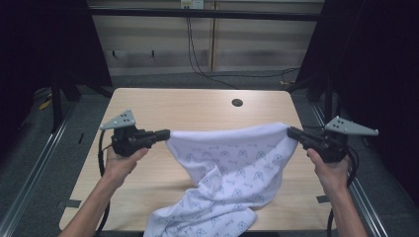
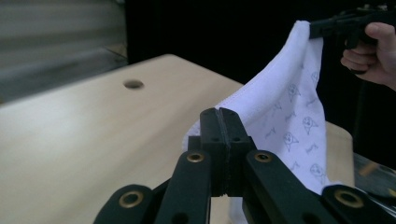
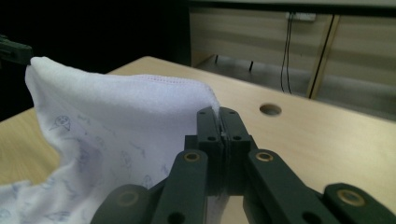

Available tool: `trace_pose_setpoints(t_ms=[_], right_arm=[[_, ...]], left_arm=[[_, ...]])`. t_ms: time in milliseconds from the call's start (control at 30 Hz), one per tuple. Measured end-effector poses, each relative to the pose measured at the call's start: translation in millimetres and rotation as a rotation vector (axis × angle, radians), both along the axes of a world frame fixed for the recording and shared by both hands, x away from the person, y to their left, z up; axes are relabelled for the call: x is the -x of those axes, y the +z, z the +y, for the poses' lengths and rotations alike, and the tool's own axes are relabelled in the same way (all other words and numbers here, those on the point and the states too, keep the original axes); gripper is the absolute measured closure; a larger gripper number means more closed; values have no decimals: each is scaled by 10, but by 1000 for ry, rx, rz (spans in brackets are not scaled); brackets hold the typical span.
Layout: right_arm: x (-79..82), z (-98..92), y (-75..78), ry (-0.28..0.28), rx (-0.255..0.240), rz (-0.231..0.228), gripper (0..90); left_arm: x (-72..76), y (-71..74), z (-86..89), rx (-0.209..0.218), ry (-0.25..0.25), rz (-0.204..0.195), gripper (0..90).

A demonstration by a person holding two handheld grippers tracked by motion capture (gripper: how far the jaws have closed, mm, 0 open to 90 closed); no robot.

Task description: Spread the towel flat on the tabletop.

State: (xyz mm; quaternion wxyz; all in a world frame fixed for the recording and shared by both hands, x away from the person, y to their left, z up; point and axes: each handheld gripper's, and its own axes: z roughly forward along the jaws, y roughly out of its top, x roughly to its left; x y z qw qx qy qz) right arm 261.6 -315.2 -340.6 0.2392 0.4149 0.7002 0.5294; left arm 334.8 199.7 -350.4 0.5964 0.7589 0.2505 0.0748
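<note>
Cloth (image 1: 232, 168), white with a small blue print, is held stretched above the worktop (image 1: 197, 106) by two upper corners. Its top edge sags slightly between them, and its lower part is draped over the near edge. One corner is pinched at the left by the left tool (image 1: 165, 133), the other at the right by the right tool (image 1: 291, 132). A round hole (image 1: 237, 102) is seen far back.

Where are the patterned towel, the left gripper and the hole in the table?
patterned towel (image 1: 232, 165), high view, hanging middle.
left gripper (image 1: 165, 133), high view, closed jaw tips.
hole (image 1: 237, 102), high view, its centre.
</note>
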Motion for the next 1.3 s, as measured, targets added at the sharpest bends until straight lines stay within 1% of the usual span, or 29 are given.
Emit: trace_pose_setpoints(t_ms=[67,100,133,200,300,367,400,433,467,500,533,567,600,667,733,767,800,833,867,900,933,967,1000,1067,1133,1167,1200,1233,1300], right_arm=[[-126,62,146,2,6,-26,885],[-198,94,215,6,2,-33,884],[-280,130,280,6,4,-43,884],[-453,210,399,13,12,-54,884],[-755,333,534,13,20,-63,883],[-1001,408,578,11,11,-63,882],[-1132,443,583,3,9,-56,879],[-1265,475,565,-5,4,-44,862],[-1412,519,510,-34,17,-23,789],[-1479,551,463,-63,37,-12,694],[-1549,577,385,-79,45,16,654],[-1592,587,294,-69,41,41,625],[-1601,593,204,-73,49,56,596],[-1563,572,17,-60,58,86,580],[-1458,526,-164,-51,68,114,571],[-1390,499,-251,-35,63,132,569],[-1308,474,-330,-22,65,144,568],[-1209,455,-411,-10,47,148,569],[-1115,449,-486,14,55,171,569],[-1007,461,-553,28,80,189,569],[-883,471,-612,46,87,195,573],[-744,491,-661,76,89,208,585],[-590,514,-705,108,85,219,600],[-273,558,-807,183,45,237,672],[5,639,-924,247,54,268,717],[112,687,-986,283,61,296,729],[201,738,-1044,317,72,314,745],[270,792,-1105,350,74,339,753],[348,912,-1237,404,76,389,722]], left_arm=[[-46,149,65,20,36,-33,900],[-78,216,100,32,53,-37,900],[-122,279,136,31,77,-53,900],[-239,390,202,32,121,-62,900],[-485,526,279,14,197,-64,900],[-696,557,319,31,240,-41,900],[-813,540,329,15,256,-27,899],[-945,478,332,-10,304,-2,886],[-1006,425,343,-22,346,10,822],[-1070,334,357,-33,372,36,744],[-1112,232,370,-39,376,63,724],[-1122,126,375,-52,378,80,716],[-1112,19,372,-54,351,97,700],[-1048,-186,337,-88,308,119,698],[-952,-366,291,-103,248,149,691],[-887,-445,267,-104,233,147,689],[-829,-519,246,-109,214,160,691],[-771,-581,214,-126,199,173,689],[-700,-633,184,-140,169,172,690],[-620,-685,154,-147,141,176,693],[-532,-738,122,-152,112,188,699],[-438,-798,90,-162,81,192,706],[-345,-861,52,-184,58,201,717],[-166,-1000,-26,-217,-6,219,739],[-38,-1162,-118,-278,-58,249,757],[5,-1236,-152,-304,-68,244,760],[21,-1307,-169,-306,-73,259,767],[12,-1369,-184,-320,-74,276,773],[-18,-1466,-211,-358,-65,299,774]])
